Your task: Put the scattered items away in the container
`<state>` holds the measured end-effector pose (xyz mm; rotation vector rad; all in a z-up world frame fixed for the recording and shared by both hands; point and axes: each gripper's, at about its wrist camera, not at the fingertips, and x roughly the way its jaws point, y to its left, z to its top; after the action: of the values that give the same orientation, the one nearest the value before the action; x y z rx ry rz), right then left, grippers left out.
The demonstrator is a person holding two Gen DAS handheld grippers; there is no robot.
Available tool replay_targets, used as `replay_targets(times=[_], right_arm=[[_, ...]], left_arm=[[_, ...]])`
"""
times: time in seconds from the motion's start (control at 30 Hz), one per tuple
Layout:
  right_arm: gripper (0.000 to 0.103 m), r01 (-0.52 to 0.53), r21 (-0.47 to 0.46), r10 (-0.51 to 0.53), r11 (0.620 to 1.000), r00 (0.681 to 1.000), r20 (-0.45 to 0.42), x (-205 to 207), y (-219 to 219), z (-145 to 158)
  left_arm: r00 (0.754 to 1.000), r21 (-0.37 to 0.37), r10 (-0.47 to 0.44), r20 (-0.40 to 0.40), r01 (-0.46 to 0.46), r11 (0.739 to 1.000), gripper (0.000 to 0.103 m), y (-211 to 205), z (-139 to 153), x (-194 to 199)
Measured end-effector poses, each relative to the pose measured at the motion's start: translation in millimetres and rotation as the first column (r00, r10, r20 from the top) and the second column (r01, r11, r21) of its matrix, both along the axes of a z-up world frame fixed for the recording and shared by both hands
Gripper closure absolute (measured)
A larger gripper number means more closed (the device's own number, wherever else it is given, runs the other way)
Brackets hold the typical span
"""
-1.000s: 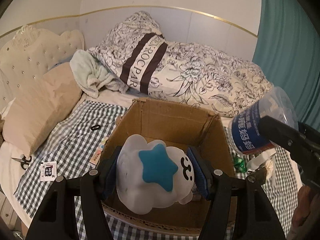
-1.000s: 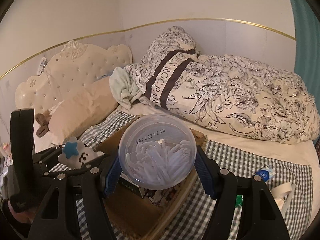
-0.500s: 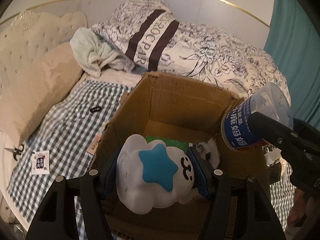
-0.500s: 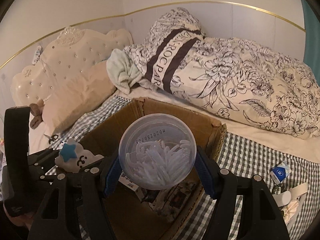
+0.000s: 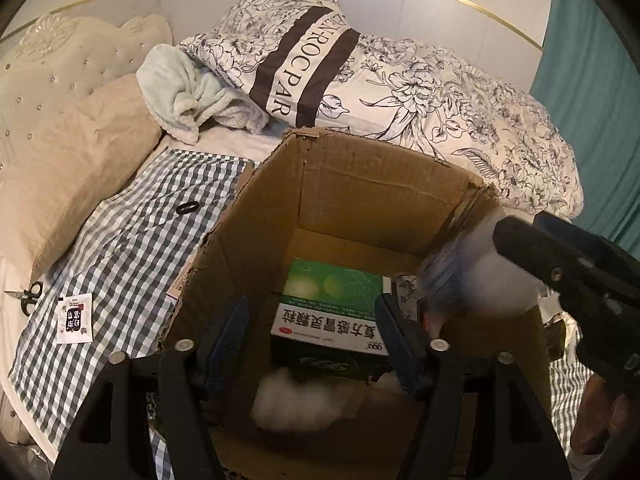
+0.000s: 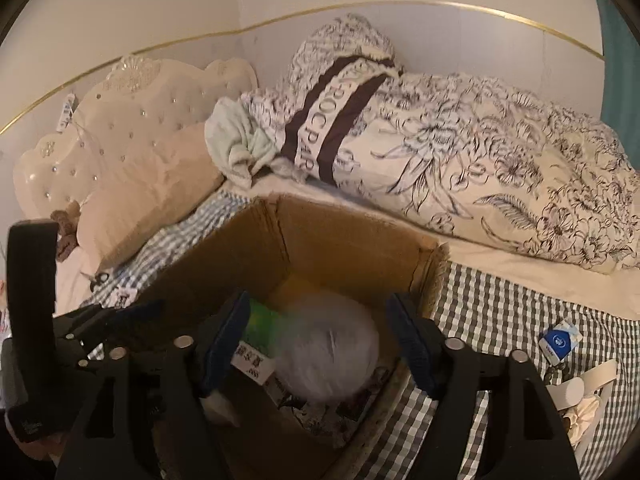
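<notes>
An open cardboard box point(image 5: 360, 184) stands on the checked bedspread; it also shows in the right wrist view point(image 6: 352, 240). My left gripper point(image 5: 312, 344) is open over the box. The white cloud toy point(image 5: 296, 400), blurred, lies below it inside the box beside a green medicine carton point(image 5: 332, 308). My right gripper point(image 6: 320, 344) is open over the box. The clear plastic jar point(image 6: 328, 360), blurred, is just below its jaws inside the box; it also shows in the left wrist view point(image 5: 472, 276).
On the spread left of the box lie a black ring point(image 5: 187, 208), a small sachet point(image 5: 74, 318) and scissors point(image 5: 30, 294). Right of the box lie a blue-white packet point(image 6: 560, 340) and white scraps point(image 6: 580, 392). Pillows and a floral duvet point(image 5: 460, 108) lie behind.
Both grippers moved over the box and opened. The cloud toy left the left gripper and the jar left the right gripper; both dropped into the box.
</notes>
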<state>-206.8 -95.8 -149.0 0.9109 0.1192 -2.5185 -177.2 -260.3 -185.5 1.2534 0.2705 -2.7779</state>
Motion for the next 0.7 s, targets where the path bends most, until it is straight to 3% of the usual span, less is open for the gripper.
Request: replay_targets(times=[0.2,0.7], right_arm=[[0.015,0.021,-0.02,-0.022,1.0,0.998,-0.058,13,8,25],[0.003,0.102,-0.04,-0.107,0.994,0.984,-0.14,62,52,74]], left_arm=[[0.998,0.012,-0.008,-0.056,0.009,1.0,0.0,3,21,11],[0.992,-0.007,0.013,-0.127,-0.014,1.0,0.0,27,74,44]])
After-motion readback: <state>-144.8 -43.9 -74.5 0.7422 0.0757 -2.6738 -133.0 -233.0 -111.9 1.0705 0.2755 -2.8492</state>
